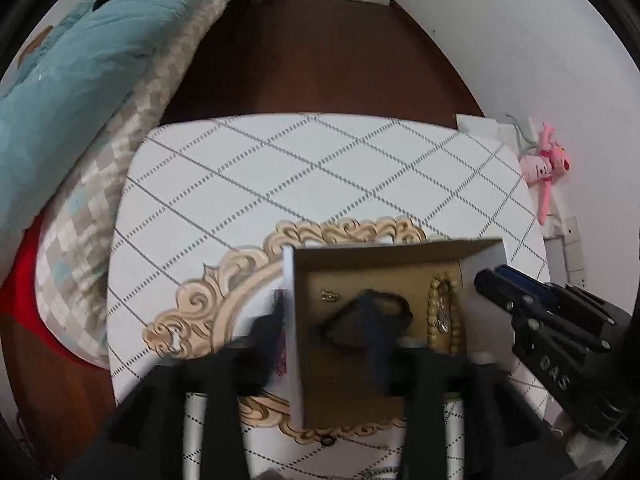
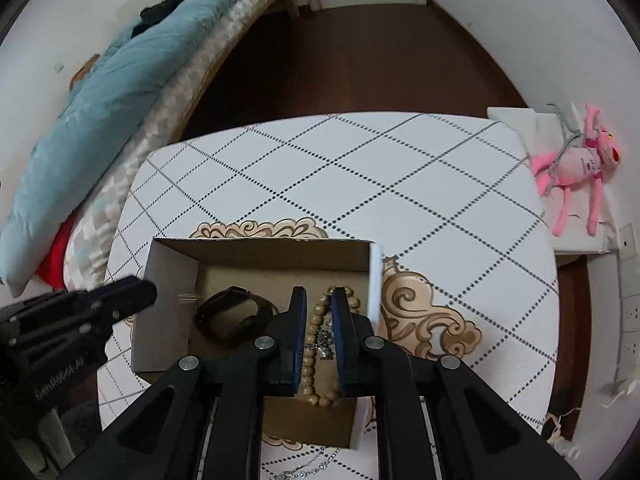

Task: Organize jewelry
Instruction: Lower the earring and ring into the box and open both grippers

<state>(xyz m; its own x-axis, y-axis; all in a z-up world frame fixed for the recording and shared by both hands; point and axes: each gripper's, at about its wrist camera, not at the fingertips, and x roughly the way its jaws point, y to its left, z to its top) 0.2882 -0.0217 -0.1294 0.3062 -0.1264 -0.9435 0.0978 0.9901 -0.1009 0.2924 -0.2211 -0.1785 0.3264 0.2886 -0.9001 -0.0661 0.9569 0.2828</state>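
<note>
An open cardboard box (image 2: 168,280) (image 1: 400,252) stands on the white table. Inside lie a dark watch (image 2: 232,314) (image 1: 368,316), a wooden bead bracelet (image 2: 316,320) (image 1: 442,312) with a silver chain piece on it, and a small metal item (image 1: 329,296). My right gripper (image 2: 318,300) hovers over the beads, jaws slightly apart, holding nothing; it also shows in the left wrist view (image 1: 490,280). My left gripper (image 1: 324,320) is blurred and straddles the box's left wall, open; in the right wrist view (image 2: 140,292) it is at the box's left side.
The white diamond-patterned table (image 2: 360,168) has a beige ornament print. A silver chain (image 2: 308,466) lies near the front edge. A bed with a blue quilt (image 2: 100,100) is to the left. A pink plush toy (image 2: 580,160) lies on a white shelf at the right.
</note>
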